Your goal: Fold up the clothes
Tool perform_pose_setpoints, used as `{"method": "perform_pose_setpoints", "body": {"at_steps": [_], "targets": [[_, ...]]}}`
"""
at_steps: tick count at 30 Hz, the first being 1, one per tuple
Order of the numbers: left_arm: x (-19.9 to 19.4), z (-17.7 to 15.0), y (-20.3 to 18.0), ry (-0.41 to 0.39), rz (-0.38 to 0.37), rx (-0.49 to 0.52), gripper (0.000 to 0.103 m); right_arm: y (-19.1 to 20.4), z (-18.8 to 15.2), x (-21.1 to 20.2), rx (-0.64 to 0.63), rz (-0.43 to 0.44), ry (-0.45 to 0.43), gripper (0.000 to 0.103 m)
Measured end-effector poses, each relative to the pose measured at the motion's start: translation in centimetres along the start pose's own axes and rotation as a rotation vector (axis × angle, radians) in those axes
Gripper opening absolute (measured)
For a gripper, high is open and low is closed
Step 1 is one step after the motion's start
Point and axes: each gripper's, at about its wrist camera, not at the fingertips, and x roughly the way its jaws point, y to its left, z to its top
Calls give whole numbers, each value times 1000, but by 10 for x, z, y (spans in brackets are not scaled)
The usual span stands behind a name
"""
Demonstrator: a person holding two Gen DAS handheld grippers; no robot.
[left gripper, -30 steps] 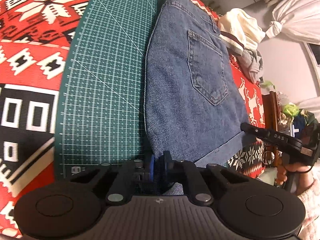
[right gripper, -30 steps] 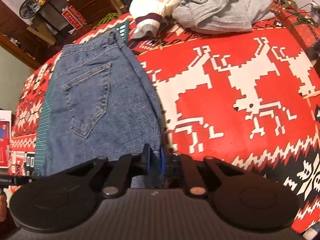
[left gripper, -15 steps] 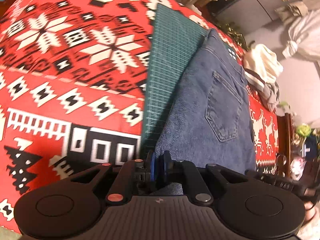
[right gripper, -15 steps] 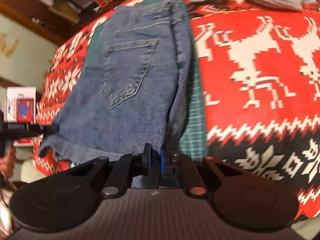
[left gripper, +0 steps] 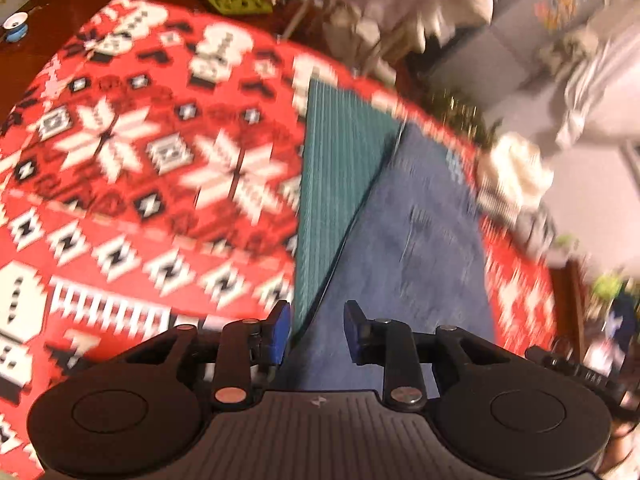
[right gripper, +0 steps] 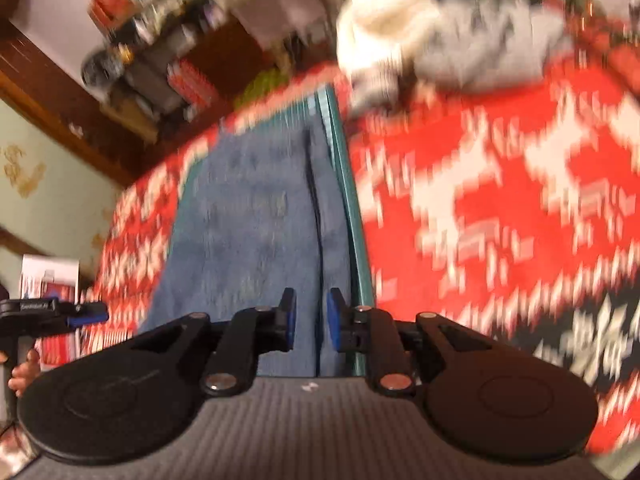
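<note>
Now both views are smearing with motion blur, so fine detail is hard to read. From the left wrist, the left gripper (left gripper: 314, 330) is hanging with its blue-padded fingers (left gripper: 280, 330) spread apart and nothing between them; the folded jeans (left gripper: 408, 240) are lying just ahead of and under the gap, on the green cutting mat (left gripper: 340, 184). The mat is sitting on the red patterned cloth (left gripper: 140, 184) (snowflakes and zigzags in white and black). Denim is covering the mat's right part, leaving a bare wedge of green on the left. Beyond the jeans' far right edge a cream garment (left gripper: 516, 168) is lying on the cloth.

From the right wrist, the right gripper (right gripper: 312, 320) is likewise standing parted, holding nothing, with the jeans (right gripper: 256, 220) stretching away in front of it and a narrow strip of the mat (right gripper: 352, 216) showing along their right side. A dark fold line is running lengthwise down the denim. A grey garment (right gripper: 492, 48) is lying beside the cream garment (right gripper: 380, 28) at the far end of the red cloth (right gripper: 500, 208). At the left edge of this view the other gripper (right gripper: 86, 316) is showing, a hand (right gripper: 24, 372) gripping its handle.
</note>
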Motion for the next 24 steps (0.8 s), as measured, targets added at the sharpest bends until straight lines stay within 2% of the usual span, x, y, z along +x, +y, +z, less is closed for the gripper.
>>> {"method": "perform_pose_setpoints", "body": {"at_steps": [5,6,9,12,17,19,20,21,22,24], "targets": [[22,25,-28,-106,-7,-18,33,13,27,22,-36,8,-155,22],[28,28,-32,-117,-14,-16,35,15,32,32,-32,26,-166,26],[47,38,-44,-152,-34,-9,36,18,46,64,-48,63,-187,27],[65,38,-50,-146,-24,65,35,18,53,92,-104,39,-180,28],[86,40,-41,-73,-32,64,33,8,63,132,-94,53,-148,29],[87,41,-40,-67,-31,73,33,7,66,145,-96,68,-136,30],[87,41,-41,-64,-29,81,33,7,67,150,-99,72,-128,29],[88,41,-40,-60,-30,84,33,8,67,153,-105,68,-121,17],[89,41,-40,-56,-30,87,33,10,66,154,-114,65,-123,9],[90,41,-37,-39,-30,71,33,19,67,145,-137,57,-152,7]]}}
